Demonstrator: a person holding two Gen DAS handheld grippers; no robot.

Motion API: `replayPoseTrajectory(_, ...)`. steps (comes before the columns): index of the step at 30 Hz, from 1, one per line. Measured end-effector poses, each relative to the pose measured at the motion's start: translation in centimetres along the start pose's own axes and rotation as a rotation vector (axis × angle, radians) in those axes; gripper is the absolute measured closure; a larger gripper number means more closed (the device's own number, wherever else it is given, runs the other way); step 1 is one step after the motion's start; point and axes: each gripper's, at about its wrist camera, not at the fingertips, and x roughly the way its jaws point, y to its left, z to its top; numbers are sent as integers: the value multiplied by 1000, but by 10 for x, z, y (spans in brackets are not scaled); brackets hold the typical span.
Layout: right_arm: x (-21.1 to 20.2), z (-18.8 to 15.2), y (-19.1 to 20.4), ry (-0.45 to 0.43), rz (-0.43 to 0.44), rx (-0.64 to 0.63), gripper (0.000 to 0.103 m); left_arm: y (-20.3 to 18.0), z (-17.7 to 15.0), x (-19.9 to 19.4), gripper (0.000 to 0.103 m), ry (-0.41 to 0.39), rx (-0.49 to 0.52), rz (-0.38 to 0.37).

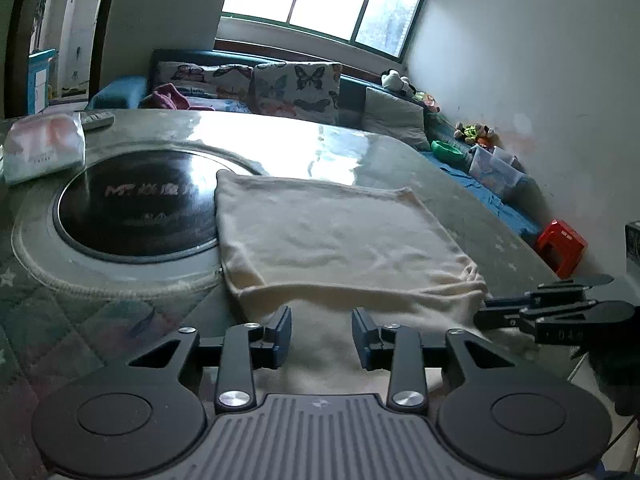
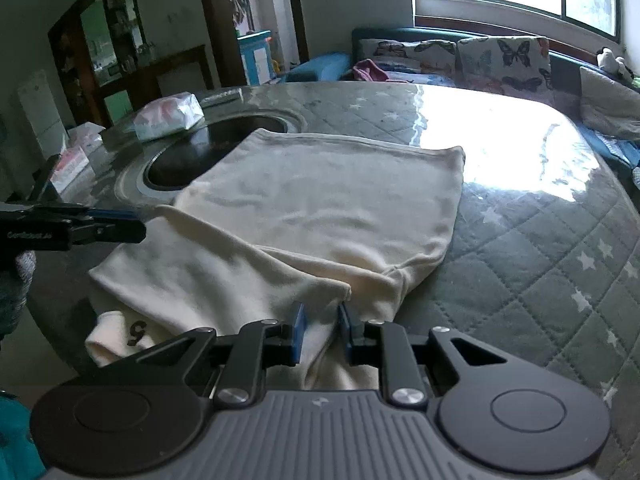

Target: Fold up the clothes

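A cream garment [image 1: 340, 240] lies folded on the quilted green table [image 1: 472, 208], with its near part hanging over the front edge. My left gripper [image 1: 322, 322] is open over that near part, and the cloth lies loose between its blue pads. From the right wrist view, the garment [image 2: 320, 200] shows a black mark on a lower fold. My right gripper [image 2: 323, 326] is shut on a bunched fold at the garment's near right corner. The left gripper [image 2: 134, 226] shows side-on at the left, and the right gripper [image 1: 486, 309] shows at the right edge.
A round black hotplate [image 1: 136, 204] is set into the table, and the garment's far left corner overlaps it. A tissue pack [image 1: 42, 148] and a remote [image 1: 96, 120] lie at the far left. Beyond are a sofa with butterfly cushions [image 1: 296, 88] and a red stool [image 1: 560, 246].
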Motion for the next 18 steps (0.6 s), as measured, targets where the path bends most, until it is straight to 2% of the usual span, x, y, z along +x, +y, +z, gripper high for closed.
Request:
replayPoseTrajectory(9,2,0,-1,-11,-25,65,85,2,-7,2,64,8,30,-19)
replayPoseTrajectory(10,2,1,0,-13,-27,58,87,2,-7,2,64,9,32,-18)
replayPoseTrajectory(12,-1,2,4,-24,-33,24,98,2,-7,2,63,9,37,-19)
replayPoseTrajectory(18,-22,15,14,-93,-89,-45,99,6,-8,1,63,19,44,-8)
